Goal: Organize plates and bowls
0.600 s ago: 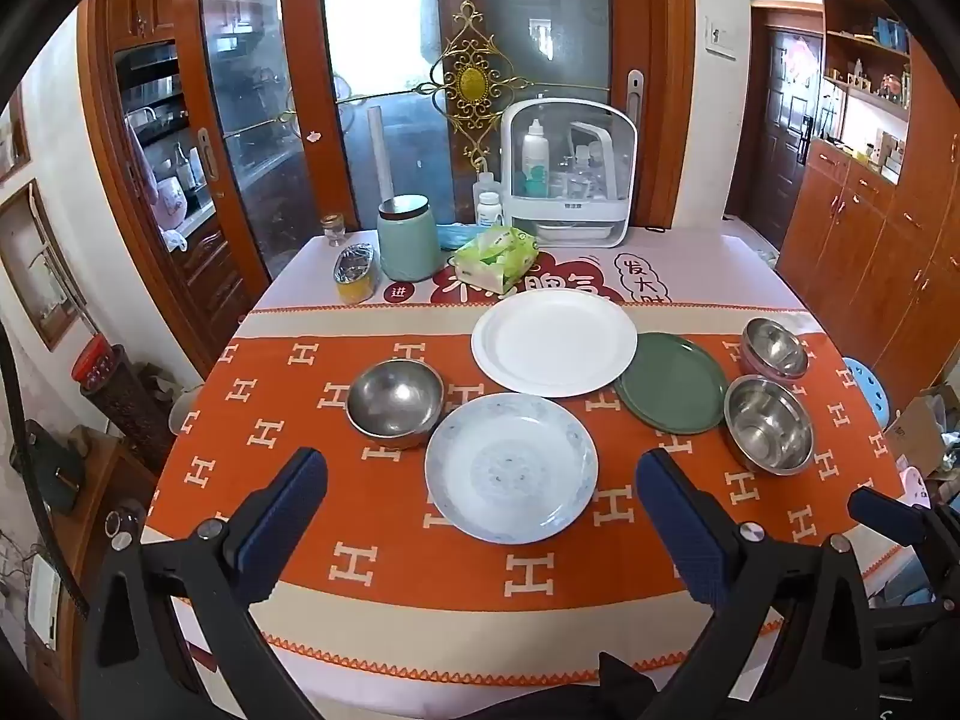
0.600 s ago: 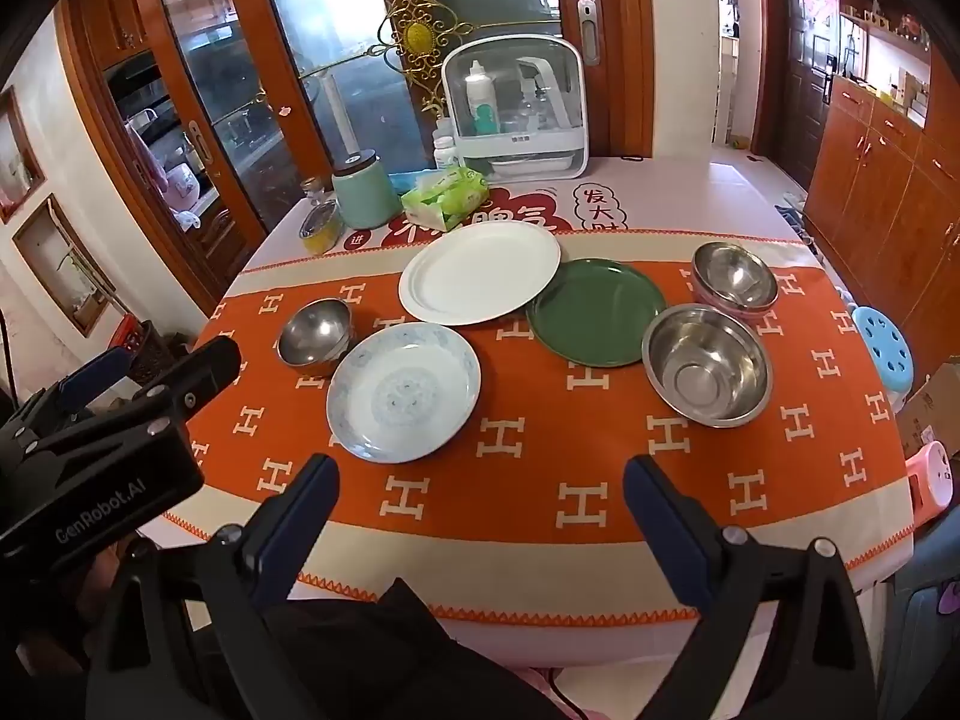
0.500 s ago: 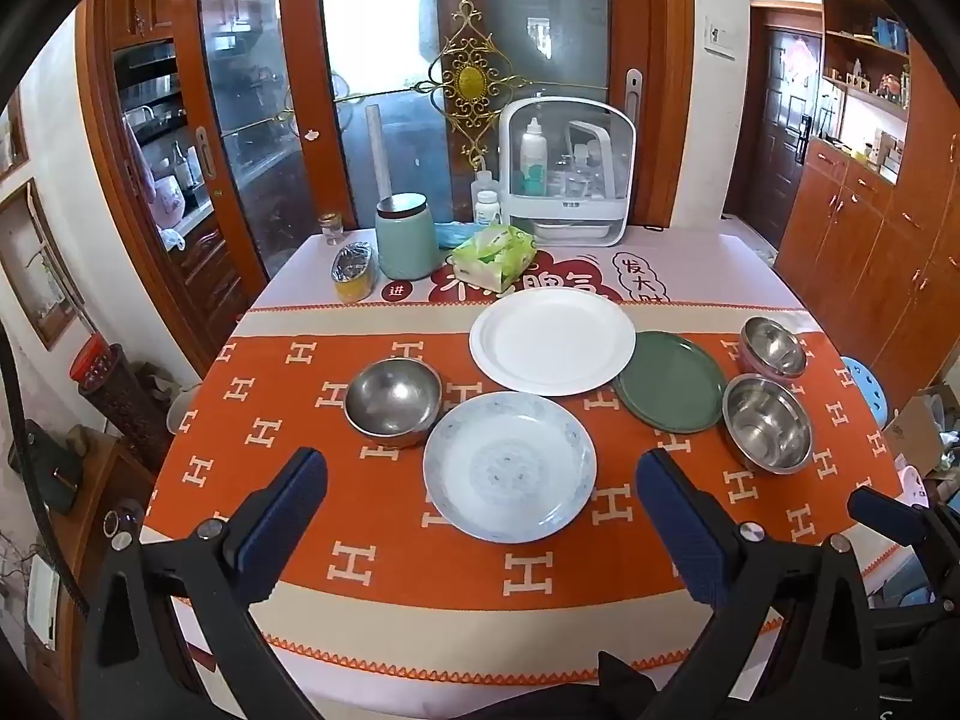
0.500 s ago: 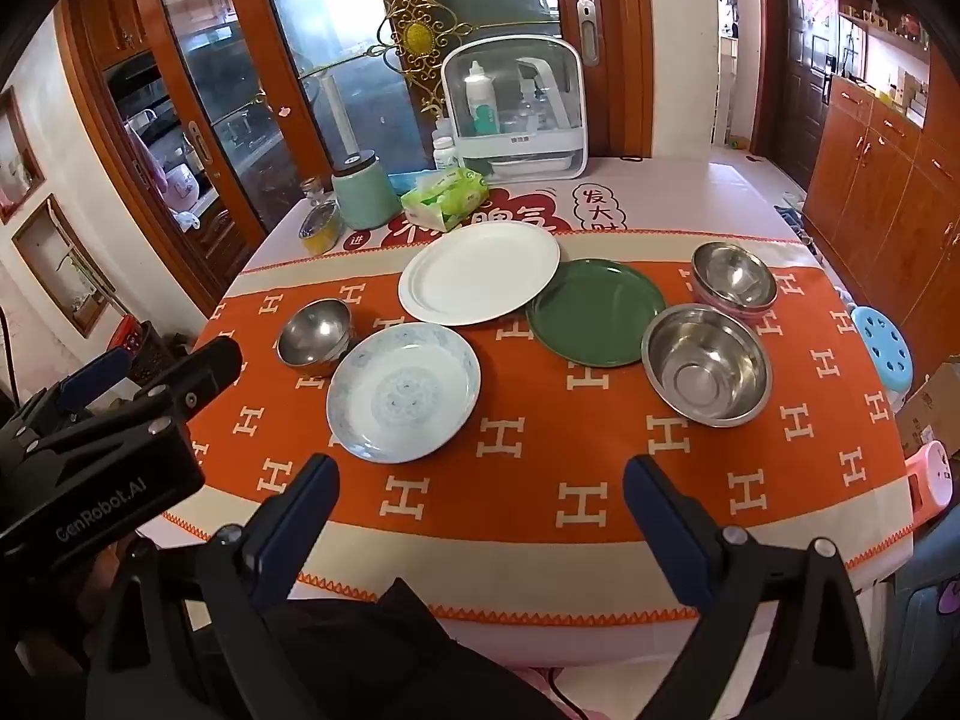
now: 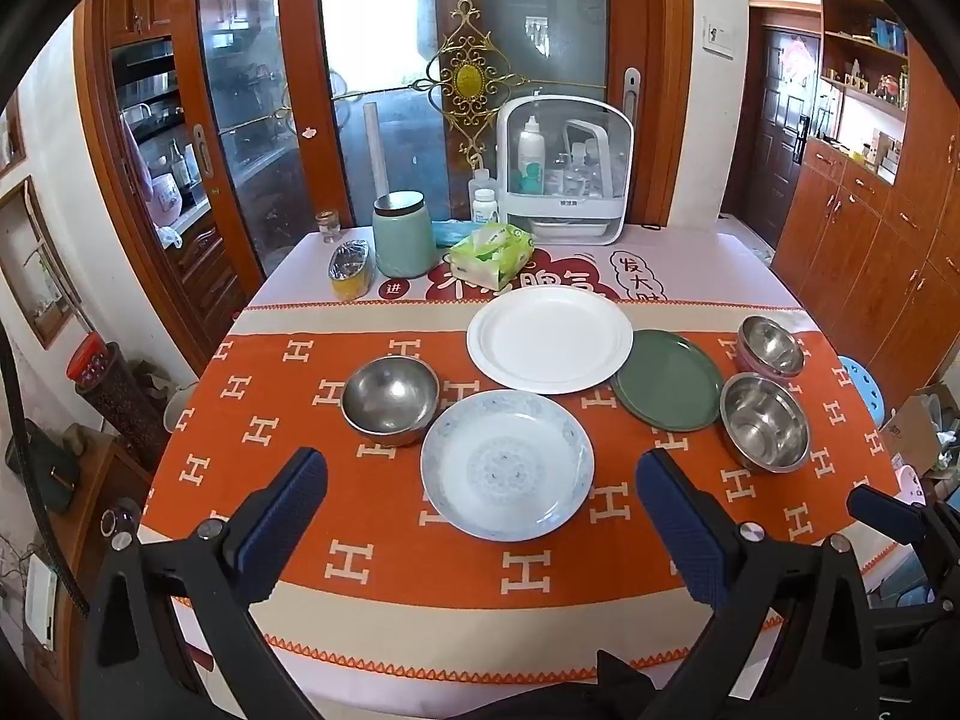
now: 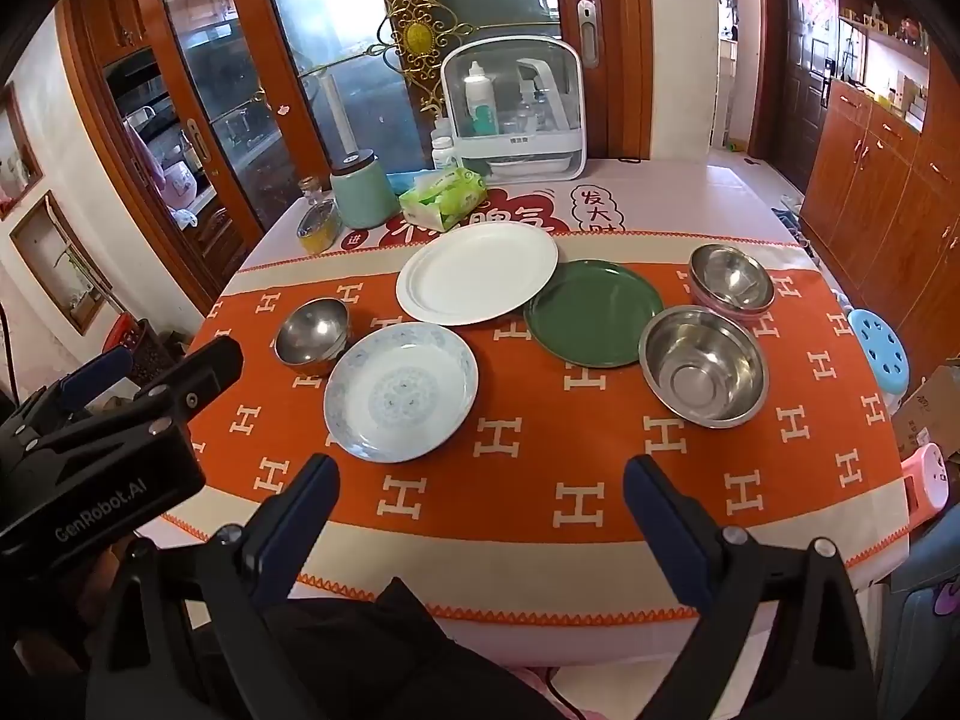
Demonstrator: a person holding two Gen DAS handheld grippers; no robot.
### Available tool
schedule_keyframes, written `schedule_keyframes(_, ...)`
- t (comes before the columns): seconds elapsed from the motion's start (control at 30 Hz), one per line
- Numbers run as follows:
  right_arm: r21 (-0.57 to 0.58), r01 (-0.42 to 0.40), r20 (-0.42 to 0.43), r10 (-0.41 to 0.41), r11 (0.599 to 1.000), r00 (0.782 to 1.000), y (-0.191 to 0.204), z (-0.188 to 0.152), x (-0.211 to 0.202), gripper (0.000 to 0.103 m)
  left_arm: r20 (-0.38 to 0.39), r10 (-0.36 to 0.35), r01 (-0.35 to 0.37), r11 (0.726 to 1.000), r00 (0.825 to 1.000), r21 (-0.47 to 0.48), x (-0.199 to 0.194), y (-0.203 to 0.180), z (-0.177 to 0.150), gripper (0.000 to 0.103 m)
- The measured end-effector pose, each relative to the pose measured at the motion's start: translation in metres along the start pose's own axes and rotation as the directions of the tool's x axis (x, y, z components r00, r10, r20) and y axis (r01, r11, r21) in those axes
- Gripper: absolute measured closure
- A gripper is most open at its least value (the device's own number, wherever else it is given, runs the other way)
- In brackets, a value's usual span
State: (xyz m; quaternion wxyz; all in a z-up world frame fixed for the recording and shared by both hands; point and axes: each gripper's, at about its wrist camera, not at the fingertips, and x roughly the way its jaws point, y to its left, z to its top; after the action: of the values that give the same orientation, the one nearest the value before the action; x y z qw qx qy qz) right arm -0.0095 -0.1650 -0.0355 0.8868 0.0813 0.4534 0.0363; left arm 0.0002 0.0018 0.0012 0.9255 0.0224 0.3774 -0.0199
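On the orange tablecloth lie a blue-patterned plate, a white plate and a green plate. A steel bowl stands left of the patterned plate. At the right are a larger steel bowl and, behind it, a steel bowl nested in a pink one. My left gripper hangs open before the patterned plate, empty. My right gripper is open and empty over the cloth's near part. The left gripper's body shows at the right wrist view's left edge.
Toward the table's back stand a mint canister, a yellow tin, a tissue pack and a white bottle organizer. Glass doors rise behind. A blue stool and wooden cabinets are at the right. The table's near edge is just below my fingers.
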Motion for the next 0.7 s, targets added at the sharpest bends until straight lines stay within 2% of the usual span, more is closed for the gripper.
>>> schedule_keyframes(0.7, -0.003, 0.006, -0.004, -0.006, 1.000, 1.000, -0.0009, 0.0015, -0.0012, 0.007, -0.004, -0.004, 0.004, 1.000, 1.000, -0.003, 0.0013, -0.0005, -0.0026, 0.001)
